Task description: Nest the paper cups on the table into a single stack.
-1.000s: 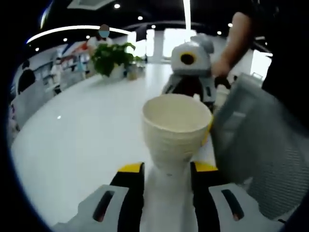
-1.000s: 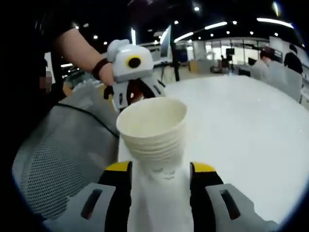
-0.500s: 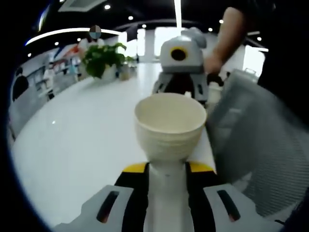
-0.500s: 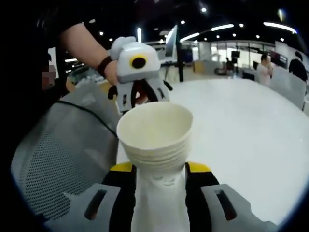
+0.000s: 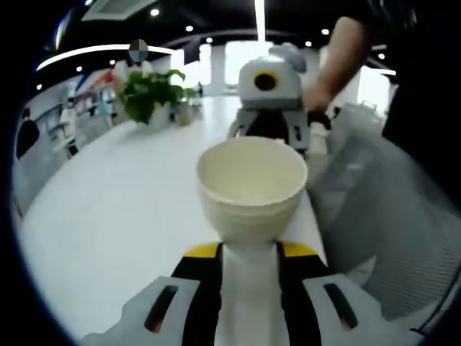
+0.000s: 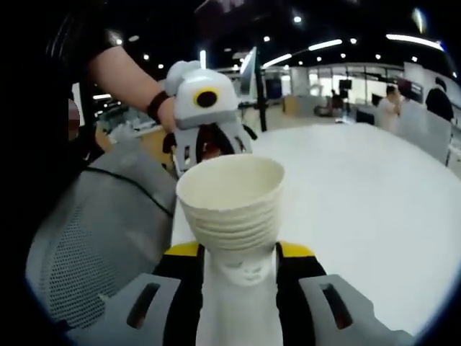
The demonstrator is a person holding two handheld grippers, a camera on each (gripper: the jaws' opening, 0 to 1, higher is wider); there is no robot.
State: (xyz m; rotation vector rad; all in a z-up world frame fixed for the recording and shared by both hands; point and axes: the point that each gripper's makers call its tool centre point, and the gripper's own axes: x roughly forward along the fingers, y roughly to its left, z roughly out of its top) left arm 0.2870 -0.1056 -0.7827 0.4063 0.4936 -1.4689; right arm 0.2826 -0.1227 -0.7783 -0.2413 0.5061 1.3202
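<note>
A cream paper cup [image 5: 252, 189] stands mouth-up at the centre of the left gripper view, and my left gripper [image 5: 249, 254] is shut on its base. In the right gripper view a nested stack of ribbed paper cups [image 6: 232, 203] rises between the yellow-tipped jaws of my right gripper [image 6: 240, 254], which is shut on its lower part. The two grippers face each other over the white table [image 5: 122, 216]. The right gripper [image 5: 269, 90] shows just behind the single cup; the left gripper [image 6: 206, 115] shows just behind the stack. Whatever lies between their far jaws is hidden by the near cups.
A grey mesh chair back [image 5: 382, 216] stands at the table's edge, also seen as chair mesh [image 6: 94, 238] in the right gripper view. A potted plant [image 5: 150, 92] sits far across the table. The person's forearms reach in behind the grippers. People stand in the background.
Both pairs of jaws have drawn inward and now pinch the cups' bases. The grippers have moved a little nearer each other.
</note>
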